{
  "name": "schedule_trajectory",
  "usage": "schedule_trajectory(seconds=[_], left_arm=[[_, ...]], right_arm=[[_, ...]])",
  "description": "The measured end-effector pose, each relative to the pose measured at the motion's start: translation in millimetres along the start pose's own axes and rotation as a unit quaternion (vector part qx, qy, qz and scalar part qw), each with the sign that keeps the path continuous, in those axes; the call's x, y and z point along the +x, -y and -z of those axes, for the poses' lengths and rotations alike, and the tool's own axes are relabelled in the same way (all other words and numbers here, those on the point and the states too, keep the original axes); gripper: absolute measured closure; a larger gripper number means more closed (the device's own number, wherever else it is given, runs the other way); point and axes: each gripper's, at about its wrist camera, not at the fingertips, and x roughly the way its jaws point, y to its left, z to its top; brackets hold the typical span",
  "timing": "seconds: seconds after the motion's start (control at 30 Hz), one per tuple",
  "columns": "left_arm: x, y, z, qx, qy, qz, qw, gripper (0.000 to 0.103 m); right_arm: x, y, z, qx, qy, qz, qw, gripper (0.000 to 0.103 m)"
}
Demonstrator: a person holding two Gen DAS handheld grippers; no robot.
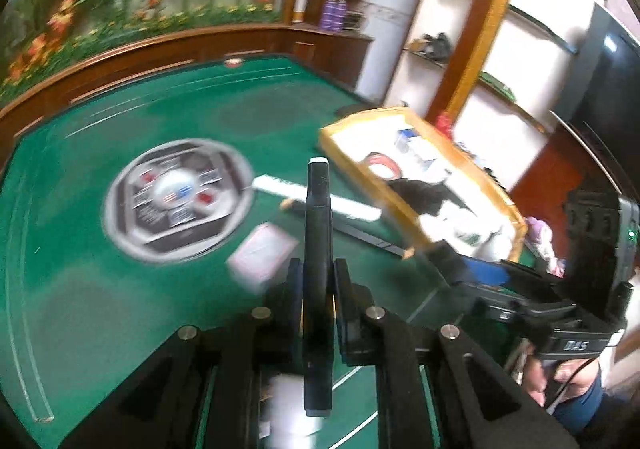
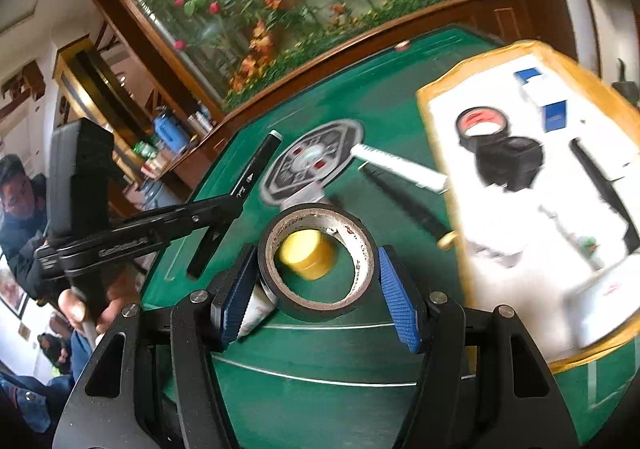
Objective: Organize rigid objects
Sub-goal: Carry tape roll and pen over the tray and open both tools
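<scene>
**Two grips full, one tray filling up**

The left gripper (image 1: 318,281) has its jaws clamped hard on a black marker (image 1: 318,233), which juts up and forward out of the grip with its pale cap on top; in the right wrist view it is clear of the table (image 2: 304,353), off to the left. The right gripper (image 2: 318,289) has its blue pads (image 2: 398,305) set against the sides of a black tape roll (image 2: 318,261), jaws about half apart, pressing on the roll as far as I can tell.

What could go wrong: the marker is held low on its barrel, so most of its length sticks out, and a knock against the tray (image 2: 444,185) rim could lever it round or pull it out. The roll is round and slick, pinched at two spots only (a slight twist and it may pop loose). It would then roll across the green felt. Both grippers are close together, so the hands could also clash on the way to the tray.

The wooden-rimmed tray with its white lining holds a red-and-black tape roll (image 2: 482,125), a black plug-like block (image 2: 508,161) touching it, a blue-and-white box (image 2: 546,105), a long dark stick (image 2: 600,177) and some white packets I cannot make out through the blur.

Left on the table: a white comb (image 2: 400,165), a dark stick (image 2: 408,205) beside it, a yellow roll (image 2: 306,255) seen through the black one, and a pink card (image 1: 262,253)
</scene>
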Motion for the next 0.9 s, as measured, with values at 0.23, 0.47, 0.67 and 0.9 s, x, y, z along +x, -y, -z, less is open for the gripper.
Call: schedule_trajectory(seconds=[0.23,0.47,0.67,0.9], left_arm=[[37.2,60.8,-26.4,0.004,-0.014,0.053,0.9985,0.09],[81.1,107.1,-28.5,-0.011,-0.051,0.097,0.9939,0.089],[108.9,125.6,-20.6,-0.018,-0.082,0.096,0.9918,0.089],[119.5,127.1,-13.0,-0.022,-0.098,0.094,0.9905,0.089]], right_arm=[[-38.9,36.3,-21.3,0.022,0.035,0.053,0.998,0.042],[-67.3,82.0,-42.2,0.038,0.055,0.141,0.988,0.042],[-68.8,114.5,-46.5,0.053,0.041,0.192,0.979,0.042],[-65.5,123.5,-43.2,0.058,0.031,0.209,0.976,0.042]])
